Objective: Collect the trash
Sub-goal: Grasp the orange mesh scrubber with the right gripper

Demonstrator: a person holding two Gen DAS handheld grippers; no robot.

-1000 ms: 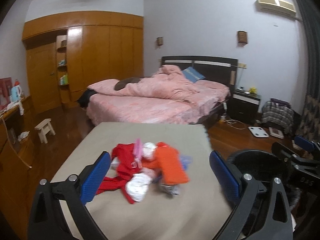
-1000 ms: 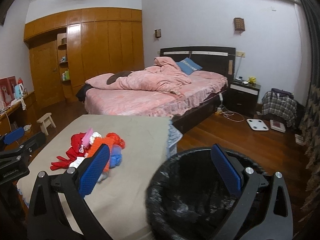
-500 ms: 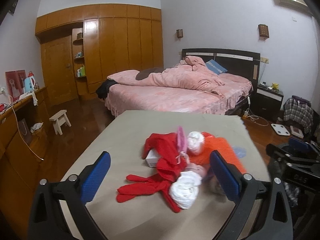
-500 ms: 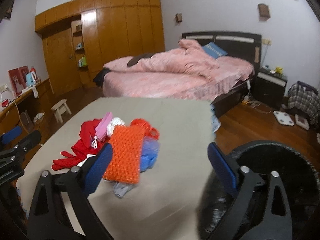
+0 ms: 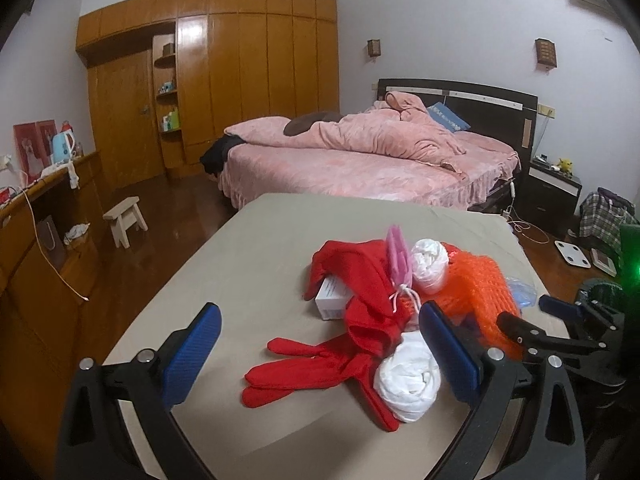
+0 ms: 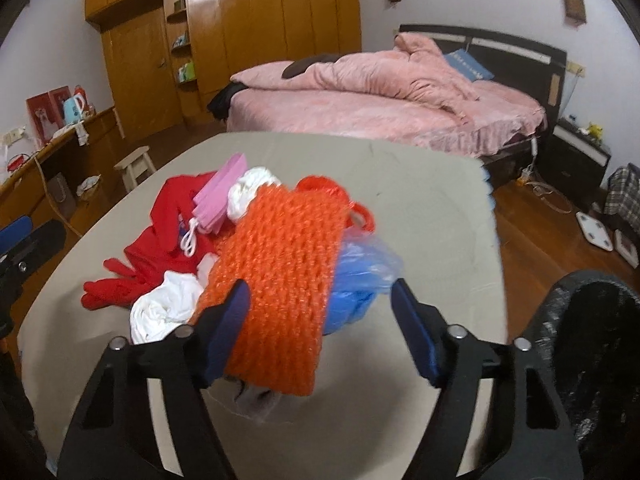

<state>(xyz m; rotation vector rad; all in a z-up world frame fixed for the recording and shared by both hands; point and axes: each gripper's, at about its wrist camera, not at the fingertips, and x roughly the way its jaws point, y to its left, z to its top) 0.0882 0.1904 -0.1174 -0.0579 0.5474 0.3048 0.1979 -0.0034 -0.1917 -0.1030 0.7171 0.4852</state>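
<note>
A pile of trash lies on the beige table [image 5: 256,280]: red gloves [image 5: 320,364], a red cloth [image 5: 360,276], a pink pouch [image 5: 398,256], two white wads [image 5: 408,380], a white box [image 5: 332,300], an orange net [image 6: 288,280] and a blue plastic bag [image 6: 360,280]. My left gripper [image 5: 320,352] is open, just above the red gloves. My right gripper [image 6: 322,324] is open, with the orange net's near end between its fingers; it also shows in the left wrist view [image 5: 560,320]. A black-lined trash bin [image 6: 592,344] stands at the right of the table.
A pink bed [image 5: 360,160] stands behind the table, with a nightstand [image 5: 554,192] to its right. A wooden wardrobe [image 5: 224,80] fills the back wall. A small stool [image 5: 124,220] and a desk [image 5: 36,216] are at the left. A scale [image 5: 572,252] lies on the floor.
Both grippers have swung left from the bin and come closer to the pile. The right gripper now straddles the orange net; the left is low over the red gloves.
</note>
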